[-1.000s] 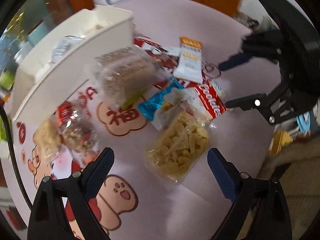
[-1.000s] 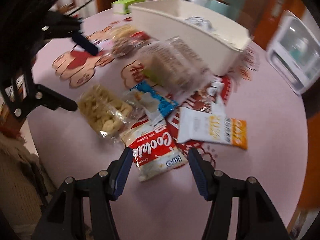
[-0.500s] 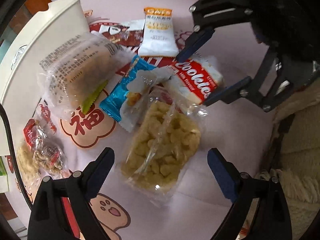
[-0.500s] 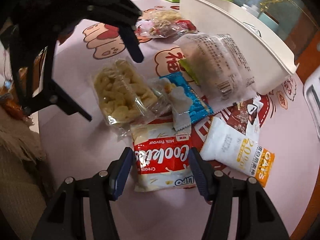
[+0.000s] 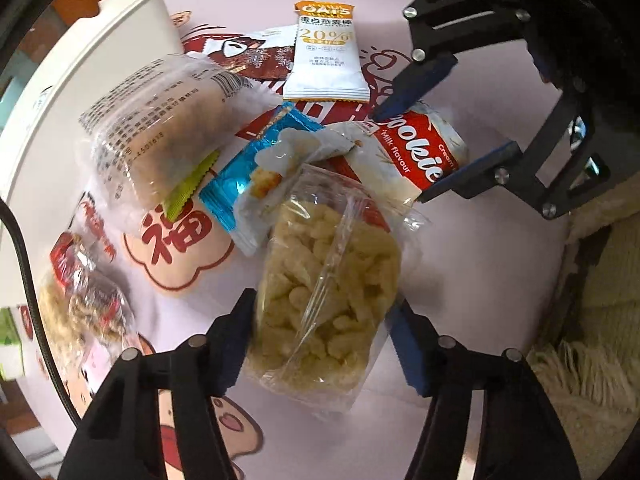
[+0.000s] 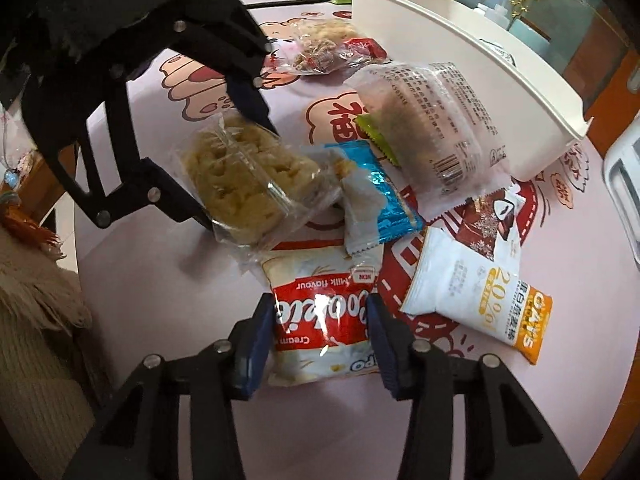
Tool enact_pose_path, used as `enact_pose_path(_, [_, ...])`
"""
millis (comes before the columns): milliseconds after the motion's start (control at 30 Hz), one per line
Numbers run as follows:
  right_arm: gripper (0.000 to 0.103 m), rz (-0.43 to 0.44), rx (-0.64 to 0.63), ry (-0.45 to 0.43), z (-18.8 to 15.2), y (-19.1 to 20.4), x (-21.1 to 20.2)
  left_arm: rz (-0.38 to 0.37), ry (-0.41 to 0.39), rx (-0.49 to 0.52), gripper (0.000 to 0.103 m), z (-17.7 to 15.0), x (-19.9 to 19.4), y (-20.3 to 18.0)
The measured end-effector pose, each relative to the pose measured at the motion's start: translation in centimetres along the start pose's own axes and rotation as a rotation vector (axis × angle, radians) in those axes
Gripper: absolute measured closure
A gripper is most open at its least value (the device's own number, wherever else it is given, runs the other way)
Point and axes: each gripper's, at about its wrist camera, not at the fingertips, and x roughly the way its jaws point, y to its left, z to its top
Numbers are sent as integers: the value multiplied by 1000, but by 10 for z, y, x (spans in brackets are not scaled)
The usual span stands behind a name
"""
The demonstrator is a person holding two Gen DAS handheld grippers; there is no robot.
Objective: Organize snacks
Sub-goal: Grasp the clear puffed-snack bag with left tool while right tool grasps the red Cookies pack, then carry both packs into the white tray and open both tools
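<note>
Several snack packs lie on a pink printed table beside a white bin (image 5: 76,92) (image 6: 472,60). My left gripper (image 5: 322,340) has closed on the clear bag of yellow puffs (image 5: 328,300) (image 6: 244,184), which bulges between the fingers. My right gripper (image 6: 322,328) is shut on the red and white cookie pack (image 6: 320,312) (image 5: 416,152); it shows in the left wrist view (image 5: 440,136). A blue wafer pack (image 5: 256,176), a large clear bread pack (image 5: 160,120) and a white oat bar (image 5: 326,56) lie around them.
Two small clear packs with red labels (image 5: 80,296) lie at the left near a black cable (image 5: 24,272). A brown chocolate pack (image 6: 488,220) lies under the oat bar. A beige fringed cloth (image 5: 600,320) hangs past the table edge.
Both grippers moved down onto the pile and closed: the left onto the puff bag, the right onto the cookie pack. Both were open and above the packs before.
</note>
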Motion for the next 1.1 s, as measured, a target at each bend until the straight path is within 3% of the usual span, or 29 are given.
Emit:
enact_pose_path(233, [58,5,127,-39,-11,10,-19,11,-40,-133,42,-13,-22,-16])
enact_pose_path(400, [58,-12,214,-109,-13,5,-50,61,-112,-236,42,-17,-59,-15])
enact_pose_path(800, [57,-174,308,-331,35,-24,-138,350,-239,-653,42,-5,-173,31])
enact_pose_path(933, [57,-201,332,-412,56,-40,-171,416,-302,-724,42,-1,-213,43])
enact_pose_path(1100, [57,-211,347,-480,89,-59,-202,523,-363,-742,42,-8,-268,63])
